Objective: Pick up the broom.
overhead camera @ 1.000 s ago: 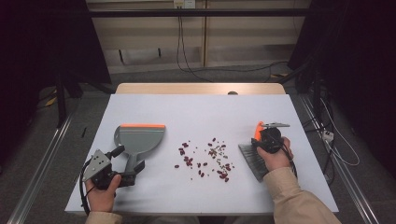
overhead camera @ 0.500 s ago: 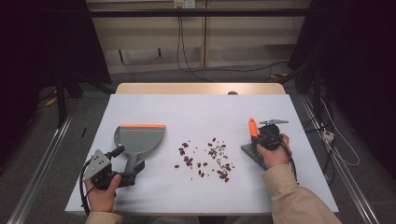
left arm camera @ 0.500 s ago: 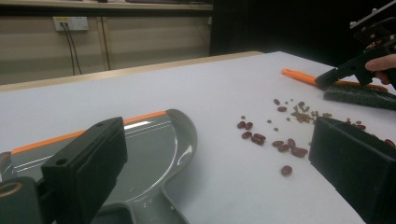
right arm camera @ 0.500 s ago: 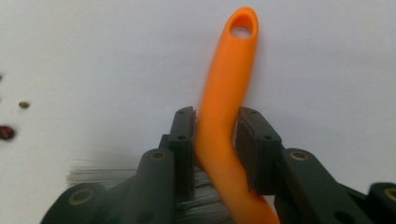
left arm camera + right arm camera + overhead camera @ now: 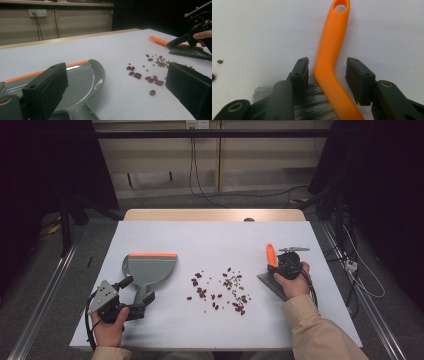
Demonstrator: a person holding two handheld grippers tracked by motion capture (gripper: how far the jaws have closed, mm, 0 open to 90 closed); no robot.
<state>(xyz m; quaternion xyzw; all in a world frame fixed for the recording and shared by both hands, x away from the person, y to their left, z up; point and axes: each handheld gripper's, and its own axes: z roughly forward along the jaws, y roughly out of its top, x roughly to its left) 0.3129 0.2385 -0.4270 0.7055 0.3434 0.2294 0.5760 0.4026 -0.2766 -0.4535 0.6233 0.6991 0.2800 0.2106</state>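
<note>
Opening again, your right gripper straddles the brush handle without pinching it, so re-close before sweeping beans toward the dustpan, which your left gripper frames, jaws apart.

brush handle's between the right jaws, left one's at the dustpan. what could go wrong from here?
1. The right gripper has just been opening; its pads stand off the orange brush handle, so a lift now would likely leave the brush on the table.
2. The left gripper is open, with the dustpan unheld; a sweep could push it away.
3. The beans lie scattered; one stroke may miss some.
</note>
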